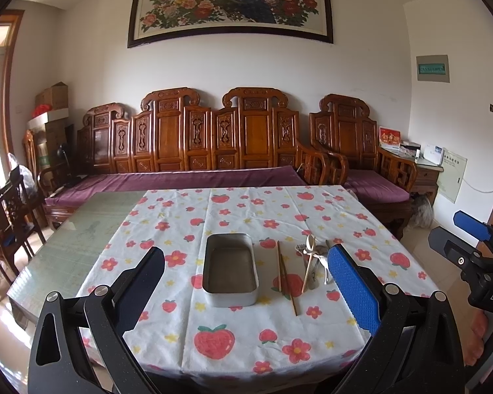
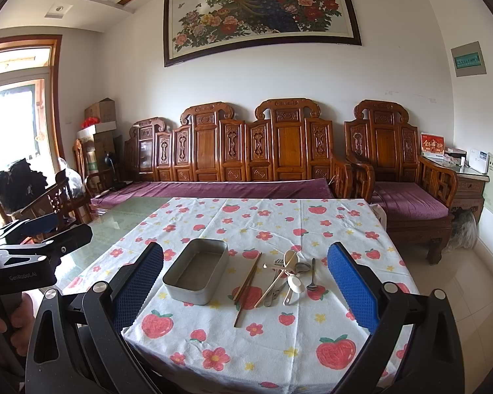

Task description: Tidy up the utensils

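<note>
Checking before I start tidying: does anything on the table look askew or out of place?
Yes: the utensils lie crisscrossed in a loose heap right of the empty metal tin, and the chopsticks between them are slanted and uneven.

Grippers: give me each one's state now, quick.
Left gripper: open, holding nothing.
Right gripper: open, holding nothing.

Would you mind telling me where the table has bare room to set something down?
Free: the near cloth in front of the tin, the far cloth behind it, and the uncovered glass left of the cloth. Crowded: right of the tin, where chopsticks and a spoon pile lie close together.
</note>
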`<action>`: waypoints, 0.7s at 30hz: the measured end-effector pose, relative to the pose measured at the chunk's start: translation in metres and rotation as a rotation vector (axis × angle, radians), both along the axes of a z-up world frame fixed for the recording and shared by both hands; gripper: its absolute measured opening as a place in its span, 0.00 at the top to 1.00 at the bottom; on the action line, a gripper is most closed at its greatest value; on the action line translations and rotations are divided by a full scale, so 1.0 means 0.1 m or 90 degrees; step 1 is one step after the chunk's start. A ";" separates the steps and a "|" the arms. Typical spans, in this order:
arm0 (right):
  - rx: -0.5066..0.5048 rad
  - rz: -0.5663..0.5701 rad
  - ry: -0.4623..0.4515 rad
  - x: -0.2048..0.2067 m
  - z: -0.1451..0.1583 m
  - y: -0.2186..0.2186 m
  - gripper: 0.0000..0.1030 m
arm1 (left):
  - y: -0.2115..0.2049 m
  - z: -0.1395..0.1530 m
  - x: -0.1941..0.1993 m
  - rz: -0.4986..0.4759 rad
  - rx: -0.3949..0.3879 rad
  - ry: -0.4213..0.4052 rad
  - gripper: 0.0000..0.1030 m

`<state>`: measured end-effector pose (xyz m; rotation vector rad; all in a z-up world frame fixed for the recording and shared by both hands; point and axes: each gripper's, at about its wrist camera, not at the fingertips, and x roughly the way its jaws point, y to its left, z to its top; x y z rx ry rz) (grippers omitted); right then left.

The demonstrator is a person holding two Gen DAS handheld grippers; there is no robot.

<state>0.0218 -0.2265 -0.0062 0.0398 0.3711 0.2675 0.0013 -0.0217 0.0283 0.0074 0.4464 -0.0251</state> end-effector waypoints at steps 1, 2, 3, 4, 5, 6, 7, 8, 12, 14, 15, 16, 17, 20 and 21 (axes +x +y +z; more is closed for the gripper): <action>0.001 0.001 0.000 -0.01 0.02 0.01 0.02 | 0.02 -0.03 0.00 -0.002 -0.001 0.003 0.06; 0.001 0.002 0.002 -0.02 0.04 0.02 0.02 | 0.02 -0.04 0.00 -0.003 -0.001 0.004 0.06; 0.001 0.002 0.004 -0.02 0.04 0.02 0.02 | 0.03 -0.05 0.02 -0.004 -0.001 0.007 0.06; 0.001 0.002 0.005 -0.01 0.03 0.01 0.02 | 0.02 -0.07 0.04 -0.004 0.000 0.011 0.06; 0.002 0.003 0.007 0.00 0.01 0.00 0.02 | 0.03 -0.12 0.08 -0.007 0.000 0.020 0.06; 0.003 0.004 0.009 0.02 0.00 0.00 0.02 | 0.03 -0.15 0.11 -0.009 0.001 0.024 0.06; 0.002 0.005 0.012 0.04 -0.03 -0.02 0.02 | 0.05 -0.20 0.13 -0.010 0.003 0.032 0.06; 0.000 0.005 0.016 0.07 -0.06 -0.01 0.02 | 0.04 -0.24 0.17 -0.011 0.005 0.039 0.06; -0.003 0.005 0.036 0.22 -0.22 -0.06 0.02 | 0.06 -0.45 0.31 -0.022 0.003 0.069 0.06; -0.007 0.002 0.044 0.30 -0.35 -0.09 0.02 | 0.07 -0.60 0.38 -0.025 0.002 0.083 0.06; -0.010 -0.001 0.052 0.35 -0.40 -0.09 0.02 | 0.08 -0.64 0.42 -0.026 0.003 0.091 0.06; -0.011 -0.003 0.059 0.40 -0.45 -0.10 0.02 | 0.08 -0.69 0.46 -0.027 0.004 0.098 0.06; -0.013 -0.005 0.066 0.45 -0.50 -0.11 0.02 | 0.07 -0.75 0.48 -0.028 0.004 0.103 0.06; -0.019 -0.011 0.087 0.59 -0.67 -0.13 0.02 | 0.07 -0.90 0.59 -0.032 0.005 0.123 0.06; -0.022 -0.012 0.092 0.63 -0.73 -0.14 0.02 | 0.07 -0.95 0.63 -0.034 0.006 0.129 0.06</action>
